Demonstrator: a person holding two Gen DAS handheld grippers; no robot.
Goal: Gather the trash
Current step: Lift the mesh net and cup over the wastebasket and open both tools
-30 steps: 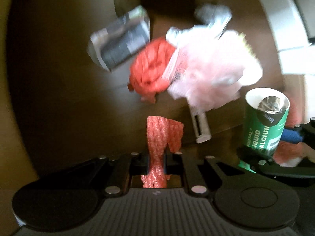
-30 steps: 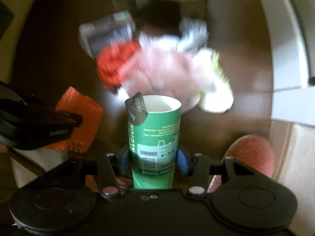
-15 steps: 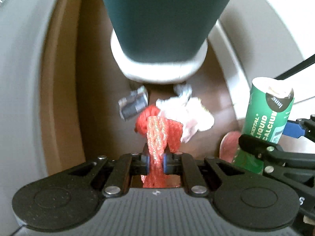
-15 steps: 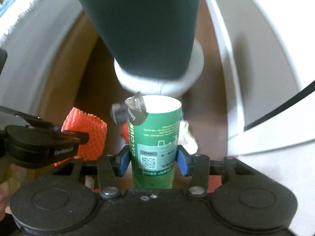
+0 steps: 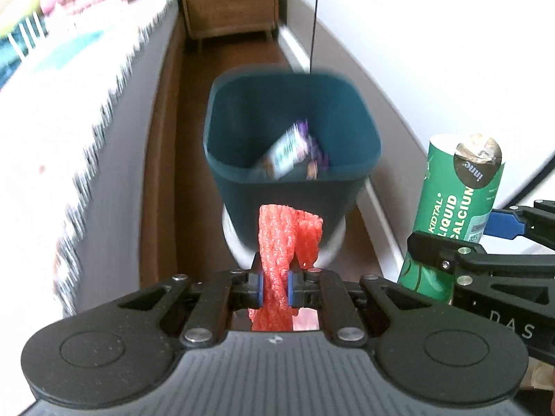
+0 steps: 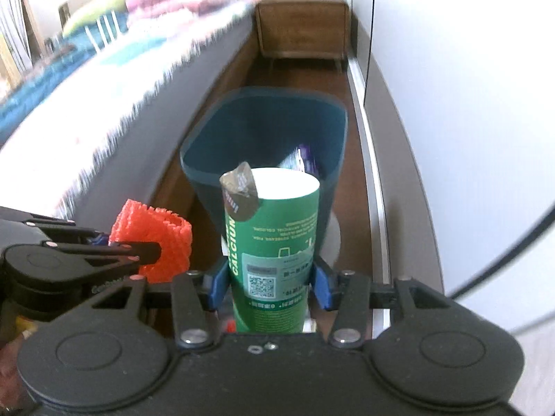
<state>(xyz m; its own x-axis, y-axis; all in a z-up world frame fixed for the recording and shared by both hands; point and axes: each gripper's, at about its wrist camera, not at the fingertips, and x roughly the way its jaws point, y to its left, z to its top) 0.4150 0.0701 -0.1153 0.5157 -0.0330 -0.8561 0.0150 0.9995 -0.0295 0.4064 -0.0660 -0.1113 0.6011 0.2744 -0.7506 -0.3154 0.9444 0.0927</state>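
Observation:
My left gripper (image 5: 274, 286) is shut on a strip of red foam netting (image 5: 281, 242), which sticks up between its blue pads. My right gripper (image 6: 270, 282) is shut on a green paper tube (image 6: 277, 253) labelled liquid calcium, its torn foil lid hanging from the open top. Straight ahead stands a dark teal trash bin (image 5: 291, 187), (image 6: 326, 128) on a pale round base. A purple and white wrapper (image 5: 291, 149) lies inside it. In the left wrist view the tube (image 5: 454, 208) and right gripper (image 5: 485, 242) are at the right; in the right wrist view the netting (image 6: 156, 242) is at the left.
The bin stands in a narrow strip of brown floor (image 5: 242, 55) between a bed with a fringed cover (image 5: 69, 121) on the left and a white wall (image 5: 433, 52) with a baseboard on the right. A wooden nightstand (image 6: 301, 31) closes off the far end.
Both grippers have risen and tilted up from the trash pile on the floor. The view went from the pile, past the bin's outside, to its open top. Both grips are unchanged.

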